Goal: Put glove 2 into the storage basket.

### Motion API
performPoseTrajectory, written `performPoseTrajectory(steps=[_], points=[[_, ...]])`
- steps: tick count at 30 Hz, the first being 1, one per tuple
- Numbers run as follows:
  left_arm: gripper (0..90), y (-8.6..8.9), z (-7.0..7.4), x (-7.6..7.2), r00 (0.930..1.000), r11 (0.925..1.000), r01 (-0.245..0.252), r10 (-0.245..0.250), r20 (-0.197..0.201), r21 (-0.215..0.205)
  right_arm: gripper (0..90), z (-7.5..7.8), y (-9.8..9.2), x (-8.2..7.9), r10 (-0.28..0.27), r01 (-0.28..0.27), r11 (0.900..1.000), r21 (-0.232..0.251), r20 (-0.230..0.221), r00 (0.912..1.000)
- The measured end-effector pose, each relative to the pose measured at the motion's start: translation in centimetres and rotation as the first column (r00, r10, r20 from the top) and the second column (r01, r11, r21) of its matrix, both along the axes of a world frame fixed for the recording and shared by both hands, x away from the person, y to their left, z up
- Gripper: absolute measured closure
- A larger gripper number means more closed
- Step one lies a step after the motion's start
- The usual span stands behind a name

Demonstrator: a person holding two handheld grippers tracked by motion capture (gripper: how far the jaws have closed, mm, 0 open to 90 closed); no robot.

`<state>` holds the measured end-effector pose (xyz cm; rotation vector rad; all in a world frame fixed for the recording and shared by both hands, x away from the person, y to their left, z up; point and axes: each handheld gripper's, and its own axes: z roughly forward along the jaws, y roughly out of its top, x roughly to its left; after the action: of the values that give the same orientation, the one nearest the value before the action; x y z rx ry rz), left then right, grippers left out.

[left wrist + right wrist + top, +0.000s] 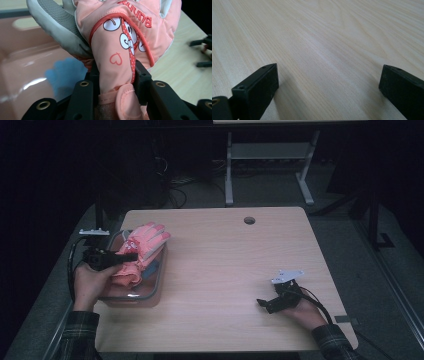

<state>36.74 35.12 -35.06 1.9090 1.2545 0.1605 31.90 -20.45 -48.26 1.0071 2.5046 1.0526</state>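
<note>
Gripping the pink glove by its cuff, the left gripper has its jaws partly closed and pressed on the fabric from both sides, so the glove hangs out ahead of it, fingers pointing away over the clear plastic tub at the table's left edge. That pinch at the narrow cuff looks chosen so the bulky finger end stays free, either to lift out or to drop in; which of the two, I can't tell. One pink glove is certain; more pink fabric bunches under it in the tub, possibly a second, and something blue lies on the tub floor. Over on the right, the right gripper rests low on the bare wooden table, jaws spread wide, nothing between them, apparently waiting its turn. Two grippers, one tub.
</note>
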Motion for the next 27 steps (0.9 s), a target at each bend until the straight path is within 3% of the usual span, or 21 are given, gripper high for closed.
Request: performPoseTrajectory(steps=[3, 11, 16, 22, 27], points=[[67.0, 0.9, -0.9, 0.0, 0.9992, 0.9995, -0.033, 0.033, -0.024, 0.003, 2.1, 0.0, 0.0, 0.0, -0.001, 0.001, 1.000, 0.000, -0.001, 1.0000], [64.4, 1.4, -3.4, 0.7, 0.9938, 0.9983, -0.056, 0.057, -0.095, 0.018, 2.1, 0.0, 0.0, 0.0, -0.001, 0.001, 1.000, 0.000, 0.000, 1.0000], [59.3, 1.5, -3.9, 0.8, 0.9928, 0.9981, -0.061, 0.062, -0.102, 0.008, 2.1, 0.0, 0.0, 0.0, -0.001, 0.001, 1.000, 0.000, 0.000, 1.0000], [40.5, 1.4, -4.1, 0.9, 0.9930, 0.9986, -0.053, 0.054, -0.105, 0.006, 2.1, 0.0, 0.0, 0.0, -0.001, 0.001, 1.000, 0.000, 0.000, 1.0000], [23.5, 1.4, -3.7, 1.0, 0.9912, 0.9958, -0.076, 0.081, -0.105, 0.051, 2.1, 0.0, 0.0, 0.0, -0.001, 0.001, 1.000, 0.000, 0.000, 1.0000]])
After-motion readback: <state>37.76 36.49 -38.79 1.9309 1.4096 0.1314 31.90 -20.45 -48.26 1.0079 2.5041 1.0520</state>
